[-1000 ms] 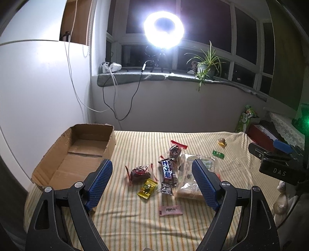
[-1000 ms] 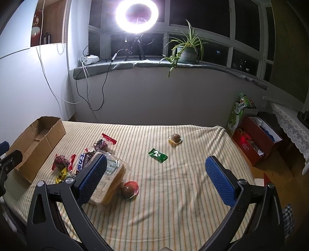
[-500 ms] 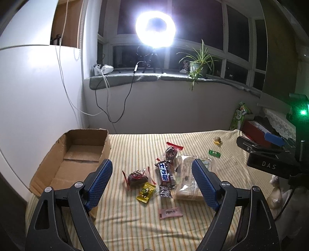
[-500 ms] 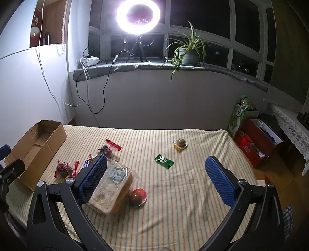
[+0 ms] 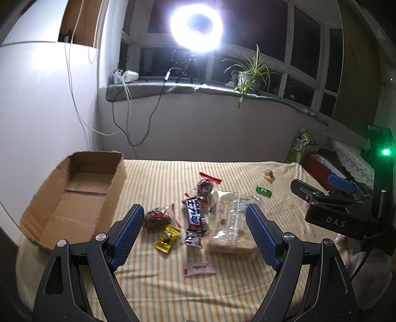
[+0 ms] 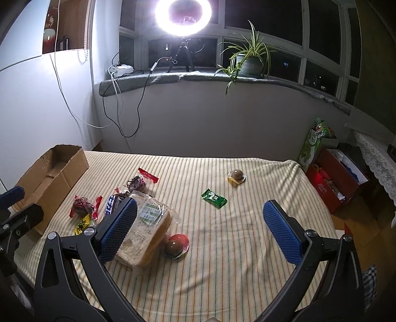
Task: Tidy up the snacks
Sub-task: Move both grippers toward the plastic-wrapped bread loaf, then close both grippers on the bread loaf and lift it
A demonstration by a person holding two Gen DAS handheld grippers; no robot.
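Snacks lie on a striped cloth. An open cardboard box stands at the left; it also shows in the right wrist view. My left gripper is open and empty above a dark chocolate bar, a yellow sweet, a red-wrapped sweet, a pink sachet and a bagged bread loaf. My right gripper is open and empty above the bread, a round brown sweet on red wrap, a green packet and a round sweet.
The right gripper's body is at the right in the left wrist view. A red box and a green bag stand on the floor right of the bed. A ring light, cables and a potted plant are on the sill behind.
Both views have shifted slightly: the snacks sit a little further right in the right wrist view and lower-left in the left. Both grippers stay open and empty.
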